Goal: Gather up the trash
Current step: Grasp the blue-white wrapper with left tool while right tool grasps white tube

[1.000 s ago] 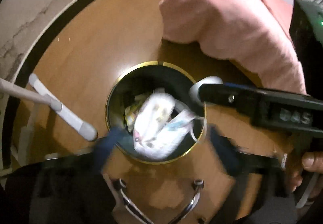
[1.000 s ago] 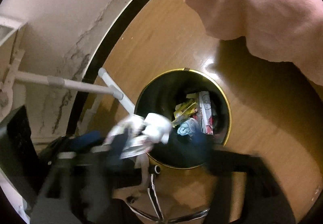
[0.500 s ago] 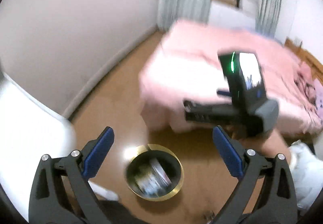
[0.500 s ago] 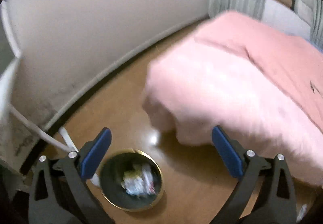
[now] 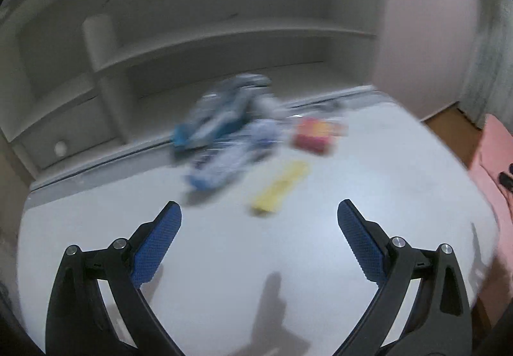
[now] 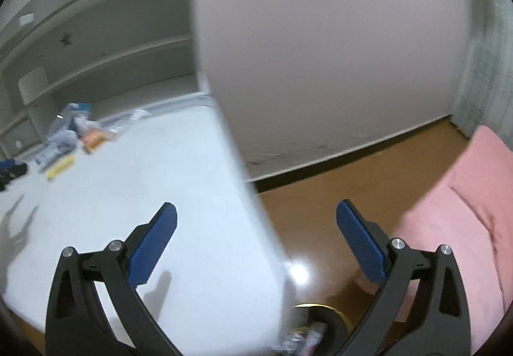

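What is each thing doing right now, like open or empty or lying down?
Left tongs: open, empty.
Right tongs: open, empty.
Flat yellow wrapper: lying on the white desk.
Red and yellow packet: lying on desk.
Gold-rimmed black bin: on floor, holding trash.

Both tools rose from bin (image 6: 323, 324) to desk (image 5: 288, 260).

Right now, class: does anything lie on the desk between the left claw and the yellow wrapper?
Nothing visible does. The left claw is open over bare white desk, and the yellow wrapper lies just ahead, with only clear surface between them.
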Demonstrator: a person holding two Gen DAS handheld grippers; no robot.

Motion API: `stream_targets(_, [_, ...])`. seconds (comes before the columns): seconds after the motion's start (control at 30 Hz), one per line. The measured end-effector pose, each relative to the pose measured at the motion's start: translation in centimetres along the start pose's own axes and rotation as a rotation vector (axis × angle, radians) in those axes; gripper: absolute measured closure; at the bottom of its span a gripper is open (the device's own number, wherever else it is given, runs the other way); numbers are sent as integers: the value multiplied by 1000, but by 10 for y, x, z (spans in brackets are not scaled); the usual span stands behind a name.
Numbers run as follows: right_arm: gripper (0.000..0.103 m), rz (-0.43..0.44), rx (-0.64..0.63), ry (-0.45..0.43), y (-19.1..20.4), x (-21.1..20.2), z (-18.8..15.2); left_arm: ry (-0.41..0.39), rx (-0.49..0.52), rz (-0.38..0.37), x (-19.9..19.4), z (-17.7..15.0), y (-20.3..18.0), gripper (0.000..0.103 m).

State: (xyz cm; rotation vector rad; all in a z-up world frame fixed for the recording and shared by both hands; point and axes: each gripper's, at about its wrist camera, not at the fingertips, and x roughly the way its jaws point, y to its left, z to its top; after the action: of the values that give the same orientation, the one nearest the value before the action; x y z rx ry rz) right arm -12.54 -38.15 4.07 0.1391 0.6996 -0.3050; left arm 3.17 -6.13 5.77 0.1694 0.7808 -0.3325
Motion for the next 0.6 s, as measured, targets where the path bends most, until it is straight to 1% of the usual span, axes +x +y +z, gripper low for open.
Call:
stream_targets(0.07, [7, 21, -2, 11, 25, 12, 17, 7, -2, -6, 16, 9, 19, 8])
stream_targets(0.13, [7, 2, -33, 11, 56, 27, 35, 28, 8, -30, 34, 18, 31, 9])
stream_targets(0.2, [7, -16, -49, 21, 85, 45, 53, 54, 29, -54, 56, 28, 29, 11])
stream_targets(0.23, [7, -22, -46, 26, 98, 50, 60, 68, 46, -71, 65, 32, 27, 18])
stream_targets(0.27, [7, -25, -41, 32, 105, 59, 64, 81, 59, -90, 75, 34, 28, 31])
stream_targets(0.3, [7, -25, -33, 44, 118, 72, 72, 91, 65, -97, 78, 33, 23, 34])
stream_targets(0.33, [7, -16, -28, 54, 122, 79, 74, 99, 69, -103, 84, 35, 23, 38])
stream_targets(0.4, [7, 22, -3, 82, 135, 100, 81, 105, 61, -129, 96, 31, 19, 46])
stream_targets(0.43, [7, 39, 18, 101, 143, 114, 86, 104, 55, -123, 99, 28, 19, 50])
stream_targets(0.47, [7, 47, 26, 111, 152, 125, 87, 85, 39, -121, 97, 29, 20, 58])
stream_targets(0.5, [8, 59, 28, 124, 160, 136, 92, 70, -6, -165, 94, 28, 23, 58])
stream_targets(0.57, [10, 56, 9, 136, 175, 154, 99, 79, -66, -221, 95, 27, 27, 61])
stream_targets(0.6, [14, 47, -5, 142, 184, 161, 104, 68, -74, -236, 92, 26, 28, 62])
